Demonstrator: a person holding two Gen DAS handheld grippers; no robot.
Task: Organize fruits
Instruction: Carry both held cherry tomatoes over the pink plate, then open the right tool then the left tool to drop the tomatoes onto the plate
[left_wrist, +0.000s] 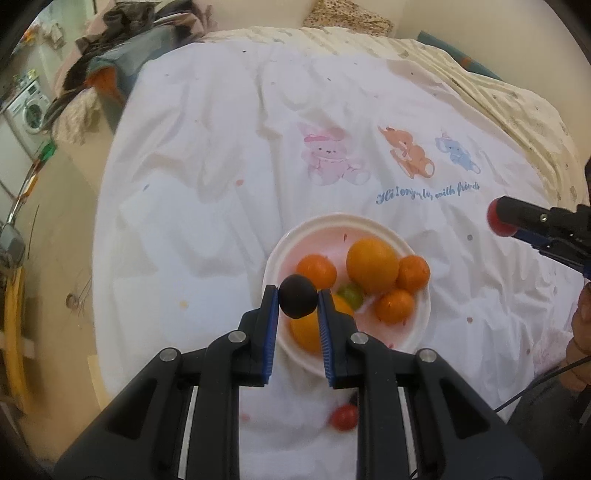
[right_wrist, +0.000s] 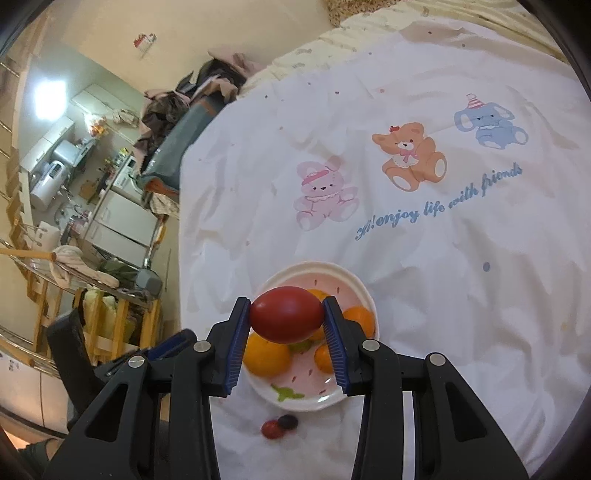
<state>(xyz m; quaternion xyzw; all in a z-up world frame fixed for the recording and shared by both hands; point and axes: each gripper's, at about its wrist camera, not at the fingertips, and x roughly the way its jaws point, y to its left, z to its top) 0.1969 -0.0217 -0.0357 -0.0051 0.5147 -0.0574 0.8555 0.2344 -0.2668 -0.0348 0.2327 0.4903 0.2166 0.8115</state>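
Observation:
My left gripper (left_wrist: 297, 295) is shut on a small dark purple round fruit (left_wrist: 297, 301), held above a white plate (left_wrist: 332, 221) on the bed sheet. On the plate lie a large orange (left_wrist: 373, 264), three tangerines (left_wrist: 394, 305), a green fruit (left_wrist: 351, 295) and a yellow-orange fruit (left_wrist: 308, 332). My right gripper (right_wrist: 286, 306) is shut on an oval red fruit (right_wrist: 285, 319) over the same plate (right_wrist: 314, 267). It also shows at the right edge of the left wrist view, red fruit (left_wrist: 495, 221) at its tip.
A small red fruit (right_wrist: 271, 429) and a small dark fruit (right_wrist: 288, 421) lie together on the white printed sheet (right_wrist: 443, 295) just in front of the plate. The bed's left edge drops to the floor, with furniture and clothes beyond. A person's hand (left_wrist: 581, 332) is at the right.

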